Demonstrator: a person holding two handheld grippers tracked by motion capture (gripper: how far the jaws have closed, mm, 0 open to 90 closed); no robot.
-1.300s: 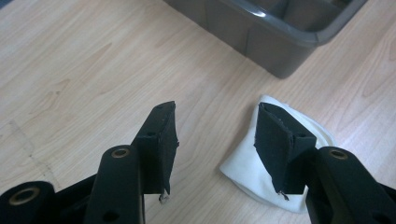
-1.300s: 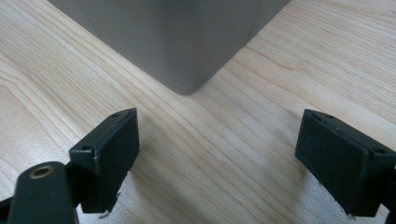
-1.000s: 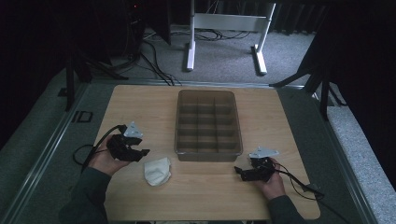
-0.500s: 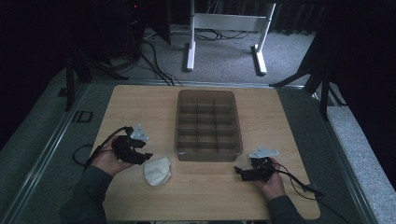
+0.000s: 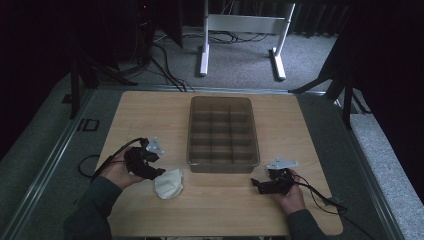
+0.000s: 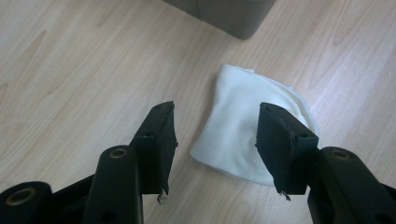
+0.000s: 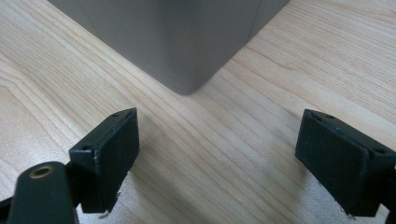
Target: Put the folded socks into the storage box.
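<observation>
High view: a pale wood-grain table (image 5: 150, 107) carries a translucent grey divided bin (image 5: 222, 132) with rounded corners, and near its front left corner lies a soft folded white cloth (image 5: 168, 183). Left tongs (image 6: 215, 140), matte black blocks, stand spread just above the cloth's edge, gripping nothing. Right tongs (image 7: 217, 161) gape wide over bare wood, facing the bin's smooth corner

White folded cloth (image 5: 169, 183) flat on table, near grey compartmented tray (image 5: 223, 134), front-left corner
</observation>
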